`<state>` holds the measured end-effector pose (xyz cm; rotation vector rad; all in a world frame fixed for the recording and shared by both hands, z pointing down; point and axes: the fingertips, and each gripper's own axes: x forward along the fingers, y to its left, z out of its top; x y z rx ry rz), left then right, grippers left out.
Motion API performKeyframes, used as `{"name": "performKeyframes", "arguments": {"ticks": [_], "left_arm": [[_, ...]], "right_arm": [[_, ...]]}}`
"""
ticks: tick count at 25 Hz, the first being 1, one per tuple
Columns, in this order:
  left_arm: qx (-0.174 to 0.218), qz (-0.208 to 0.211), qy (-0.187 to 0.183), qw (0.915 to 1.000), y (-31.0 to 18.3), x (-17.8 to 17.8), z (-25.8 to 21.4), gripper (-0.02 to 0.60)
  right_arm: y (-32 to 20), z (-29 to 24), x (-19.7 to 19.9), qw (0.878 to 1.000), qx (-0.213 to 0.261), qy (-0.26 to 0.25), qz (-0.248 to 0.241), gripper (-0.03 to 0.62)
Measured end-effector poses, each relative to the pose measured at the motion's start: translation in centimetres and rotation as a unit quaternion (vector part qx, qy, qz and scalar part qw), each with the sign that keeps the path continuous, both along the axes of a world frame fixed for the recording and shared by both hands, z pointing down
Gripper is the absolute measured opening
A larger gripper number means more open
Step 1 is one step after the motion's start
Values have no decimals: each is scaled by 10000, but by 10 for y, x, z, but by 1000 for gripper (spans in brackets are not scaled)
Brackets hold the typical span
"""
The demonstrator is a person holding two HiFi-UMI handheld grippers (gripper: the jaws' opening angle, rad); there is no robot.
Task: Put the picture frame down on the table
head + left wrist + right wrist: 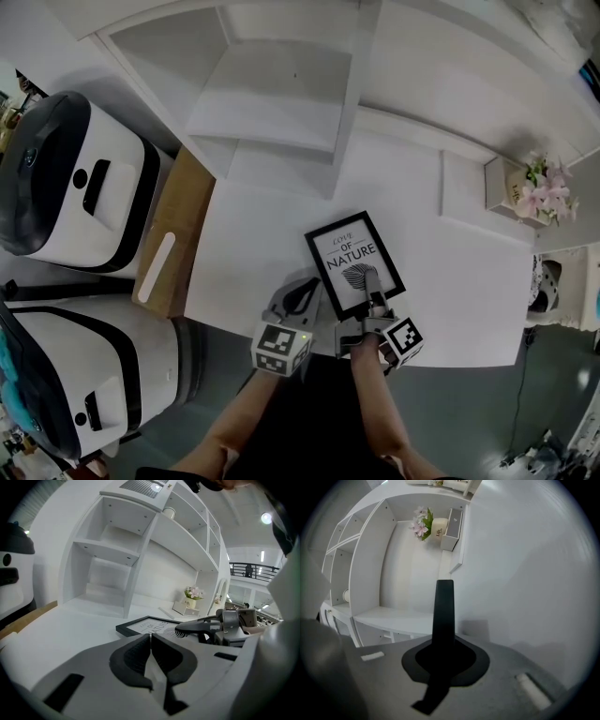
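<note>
Picture frame [354, 264] reads "LOVE OF NATURE"; right gripper [373, 286] clamps its near edge; beside it, left gripper [303, 295] closed, empty; leaf motif partly covered.

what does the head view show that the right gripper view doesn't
Only the head view: the picture frame's printed face, the left gripper and right gripper from above, the person's arms, and two white machines beside the table.
Only the right gripper view: the frame's thin black edge seen end-on, clamped between that gripper's jaws.
Both: the frame itself, the pink flowers and the white shelf unit.
</note>
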<state>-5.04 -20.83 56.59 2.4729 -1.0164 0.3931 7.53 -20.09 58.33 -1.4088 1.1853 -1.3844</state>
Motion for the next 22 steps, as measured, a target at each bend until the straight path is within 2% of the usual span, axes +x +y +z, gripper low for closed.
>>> {"name": "performKeyframes", "arguments": {"ticks": [22], "left_arm": [[-144,-314,52,9994,9,-9,11,20]], "right_arm": [[-9,19,-1,9998,-177,-66,-30,14]]}}
